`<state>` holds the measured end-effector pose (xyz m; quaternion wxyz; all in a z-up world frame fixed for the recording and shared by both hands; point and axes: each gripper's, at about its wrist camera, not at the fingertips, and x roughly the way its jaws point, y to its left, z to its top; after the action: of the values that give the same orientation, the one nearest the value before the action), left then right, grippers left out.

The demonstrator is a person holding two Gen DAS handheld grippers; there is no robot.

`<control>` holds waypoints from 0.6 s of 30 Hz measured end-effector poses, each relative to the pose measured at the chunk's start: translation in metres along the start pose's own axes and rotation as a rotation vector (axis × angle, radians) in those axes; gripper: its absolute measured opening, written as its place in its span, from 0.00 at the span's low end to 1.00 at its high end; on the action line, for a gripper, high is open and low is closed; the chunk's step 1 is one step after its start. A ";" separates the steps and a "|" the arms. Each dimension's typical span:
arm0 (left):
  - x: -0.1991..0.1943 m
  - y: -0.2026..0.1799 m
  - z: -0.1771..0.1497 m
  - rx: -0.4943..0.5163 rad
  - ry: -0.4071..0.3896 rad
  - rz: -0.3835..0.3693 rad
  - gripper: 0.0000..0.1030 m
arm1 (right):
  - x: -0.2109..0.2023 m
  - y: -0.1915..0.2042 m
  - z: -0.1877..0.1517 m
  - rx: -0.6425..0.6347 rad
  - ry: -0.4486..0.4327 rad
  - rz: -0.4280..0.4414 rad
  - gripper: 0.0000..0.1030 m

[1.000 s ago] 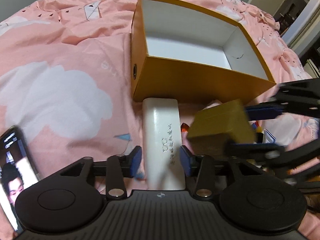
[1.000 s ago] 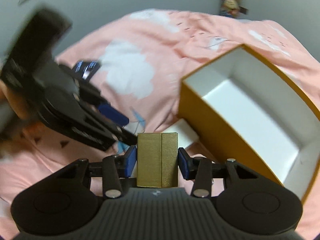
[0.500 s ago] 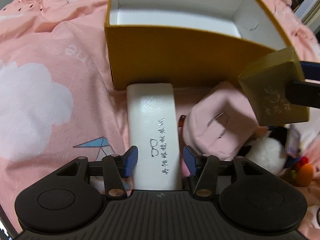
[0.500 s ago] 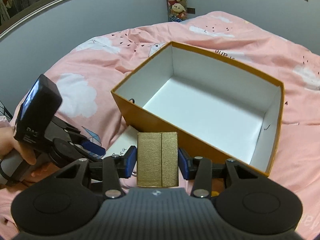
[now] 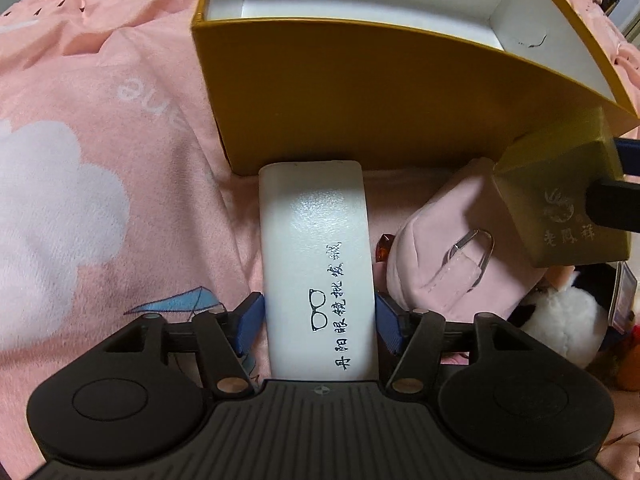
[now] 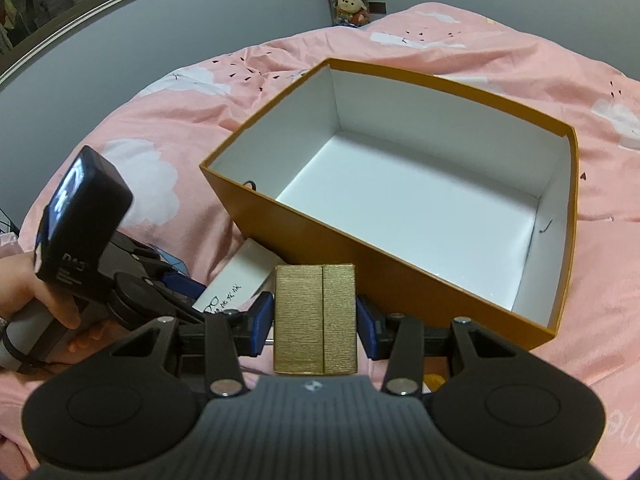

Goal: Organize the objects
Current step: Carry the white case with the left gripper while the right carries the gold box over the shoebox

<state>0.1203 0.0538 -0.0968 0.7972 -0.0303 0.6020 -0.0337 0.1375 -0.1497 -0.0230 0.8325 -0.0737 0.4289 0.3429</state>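
Gold box (image 6: 315,318) clamped in raised right tool (image 6: 315,326).

Dim warm light; fisheye-warped edges

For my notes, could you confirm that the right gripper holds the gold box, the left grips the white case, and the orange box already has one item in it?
Not quite: the orange box is empty, as the right wrist view shows only its bare white floor. The rest stands: the right gripper holds the gold box, and the left gripper grips the white case.
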 end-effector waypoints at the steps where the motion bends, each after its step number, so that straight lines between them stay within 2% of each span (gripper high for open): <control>1: -0.001 0.001 -0.002 -0.006 -0.009 -0.003 0.66 | 0.001 -0.001 -0.001 0.001 0.002 0.000 0.45; 11: -0.048 -0.003 -0.034 -0.014 -0.197 0.020 0.66 | -0.008 0.011 0.000 -0.039 -0.017 -0.022 0.45; 13: -0.059 -0.016 -0.030 -0.006 -0.243 0.025 0.66 | -0.013 0.017 0.001 -0.054 -0.028 -0.030 0.45; 18: -0.088 -0.020 -0.032 0.012 -0.346 0.020 0.66 | -0.027 0.030 0.003 -0.094 -0.057 -0.050 0.45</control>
<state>0.0655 0.0417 -0.0198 0.8894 -0.0248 0.4558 -0.0239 0.1095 -0.1391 0.0051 0.8484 -0.1134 0.3863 0.3439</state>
